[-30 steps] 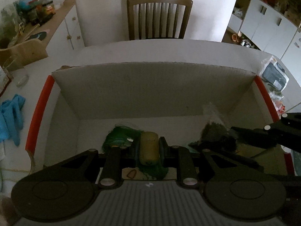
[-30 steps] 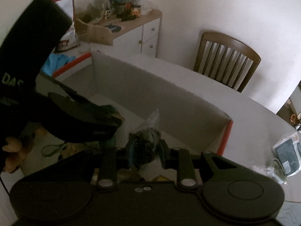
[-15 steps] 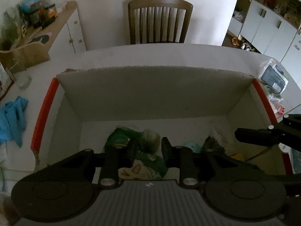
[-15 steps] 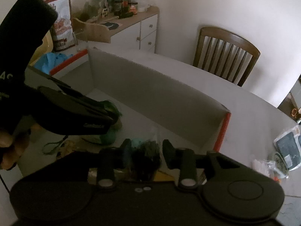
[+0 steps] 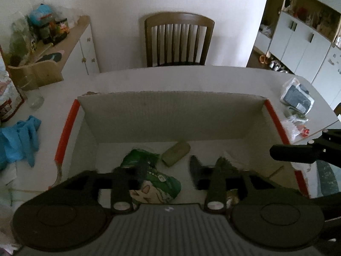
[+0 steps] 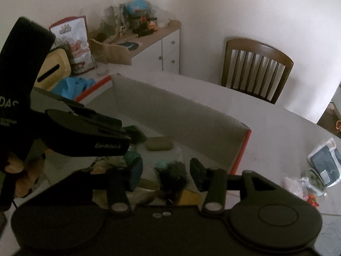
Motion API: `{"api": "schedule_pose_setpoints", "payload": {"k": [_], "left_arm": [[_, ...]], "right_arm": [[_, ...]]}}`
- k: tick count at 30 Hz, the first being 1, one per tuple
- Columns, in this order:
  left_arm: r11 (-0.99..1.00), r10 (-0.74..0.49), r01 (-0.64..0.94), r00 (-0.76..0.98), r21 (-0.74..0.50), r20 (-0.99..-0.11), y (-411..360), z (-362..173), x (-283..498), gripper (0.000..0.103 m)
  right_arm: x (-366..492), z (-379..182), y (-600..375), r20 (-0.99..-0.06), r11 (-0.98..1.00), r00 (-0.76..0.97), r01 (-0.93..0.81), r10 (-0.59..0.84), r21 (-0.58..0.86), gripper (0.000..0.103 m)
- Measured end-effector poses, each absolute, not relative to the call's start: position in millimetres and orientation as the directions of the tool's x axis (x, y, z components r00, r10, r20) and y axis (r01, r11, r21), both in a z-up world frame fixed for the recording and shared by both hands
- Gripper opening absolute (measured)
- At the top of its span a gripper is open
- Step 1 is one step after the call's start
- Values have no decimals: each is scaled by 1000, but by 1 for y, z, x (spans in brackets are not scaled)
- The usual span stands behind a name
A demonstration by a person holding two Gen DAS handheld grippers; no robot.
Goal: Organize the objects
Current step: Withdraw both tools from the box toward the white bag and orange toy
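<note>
Step in hand: Since both tools hang over the cardboard box [image 5: 170,115] with nothing between their fingers, you look to be between a drop and the next pick; that is a judgement from how things lie.
Left gripper [image 5: 168,167]: jaws spread wide, holding nothing, low centre of the left view above the box floor.
Right gripper [image 6: 165,170]: jaws spread wide too, empty, over the right end of the box; it also shows as a dark bar at the right edge of the left view.
Tan roll [image 5: 176,153]: lying on its side on the box floor, centre of the left view, just above the left jaws and apart from them.
Green packet [image 5: 152,176]: flat on the box floor, low centre-left, partly under the left finger.
Dark bag [image 6: 173,176]: crumpled, between the right fingers in the right view but below them; whether it touches either one, you cannot tell.
Still outside: blue cloth [image 5: 19,140] on the desk [image 5: 213,79] at the left edge, and clear packets [image 5: 297,98] at the right edge.
Next move: lift both tools clear of the box walls, then carry one towards a loose item on the desk, jaws kept apart until they straddle it.
</note>
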State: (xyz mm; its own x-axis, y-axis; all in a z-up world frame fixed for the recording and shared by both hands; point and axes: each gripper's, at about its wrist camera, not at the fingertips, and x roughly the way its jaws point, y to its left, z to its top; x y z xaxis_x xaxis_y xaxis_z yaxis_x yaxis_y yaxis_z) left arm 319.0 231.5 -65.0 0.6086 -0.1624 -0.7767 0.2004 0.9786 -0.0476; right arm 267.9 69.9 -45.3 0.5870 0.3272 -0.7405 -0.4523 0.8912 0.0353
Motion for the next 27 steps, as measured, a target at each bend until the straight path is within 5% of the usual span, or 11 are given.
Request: {"api": "schedule_pose_setpoints", "payload": {"k": [13,27], "left_arm": [[979,-181,195,669,-64,-721,228,-32,276,71],[979,-190,192,699,-74,-690,200,-11,232,83]], "right_arm": [[236,-11,48,-688,890,620,-449,377,82,64],[196,9,0,-622,886,665,-452,413,105,95]]}}
